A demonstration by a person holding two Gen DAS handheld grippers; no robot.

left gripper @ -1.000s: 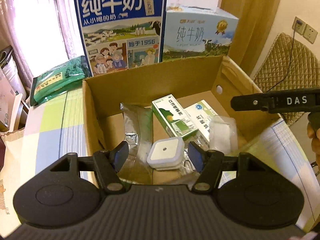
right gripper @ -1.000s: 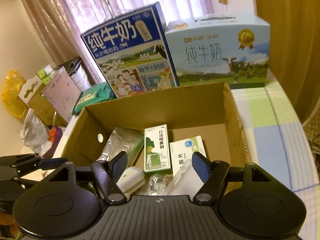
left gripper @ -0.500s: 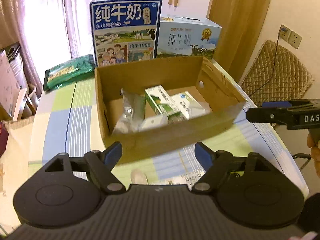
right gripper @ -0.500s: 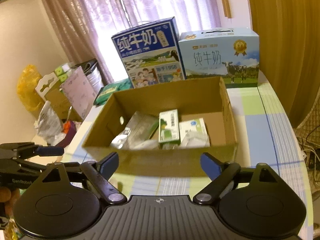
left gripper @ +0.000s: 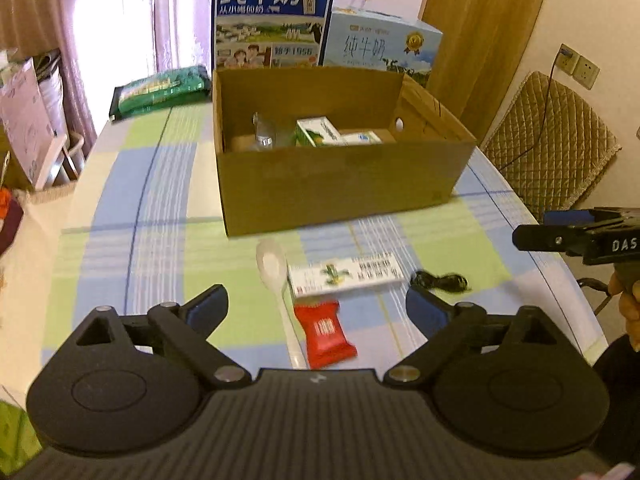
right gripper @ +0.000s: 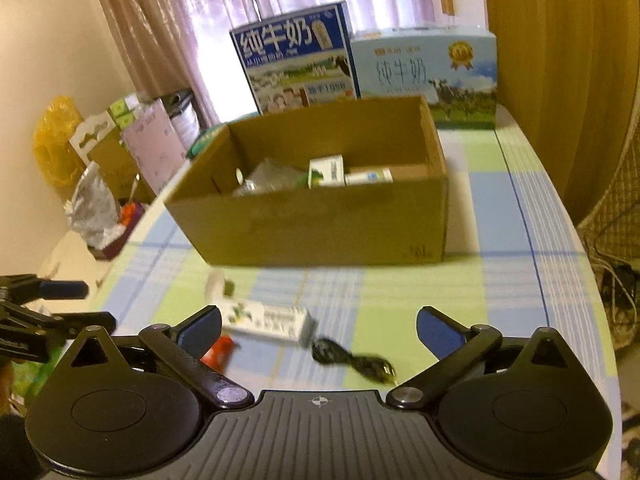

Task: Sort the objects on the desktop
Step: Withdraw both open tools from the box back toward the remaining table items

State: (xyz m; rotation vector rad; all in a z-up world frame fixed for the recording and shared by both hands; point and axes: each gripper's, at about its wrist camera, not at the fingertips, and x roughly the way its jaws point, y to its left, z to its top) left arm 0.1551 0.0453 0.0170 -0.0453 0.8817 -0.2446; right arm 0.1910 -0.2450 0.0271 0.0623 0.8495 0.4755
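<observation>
An open cardboard box (left gripper: 340,184) (right gripper: 320,224) stands mid-table with a green and white carton (left gripper: 318,136), a second white carton and a foil bag inside. In front of it lie a white spoon (left gripper: 276,276), a long white and green box (left gripper: 346,276) (right gripper: 268,318), a red sachet (left gripper: 326,332) (right gripper: 218,354) and a coiled black cable (left gripper: 440,282) (right gripper: 352,358). My left gripper (left gripper: 316,308) is open above the spoon and sachet, holding nothing. Over the long box and cable my right gripper (right gripper: 318,326) is open and empty too; it also shows at the right edge (left gripper: 576,236).
Two large milk cartons (left gripper: 274,20) (left gripper: 380,46) stand behind the box, with a green packet (left gripper: 160,90) to their left. A padded chair (left gripper: 548,148) is off the table's right edge. Bags and boxes (right gripper: 104,160) crowd the floor on the left.
Both grippers have pulled back from over the box toward the near edge of the table. The spoon, long box, sachet and cable have come into view.
</observation>
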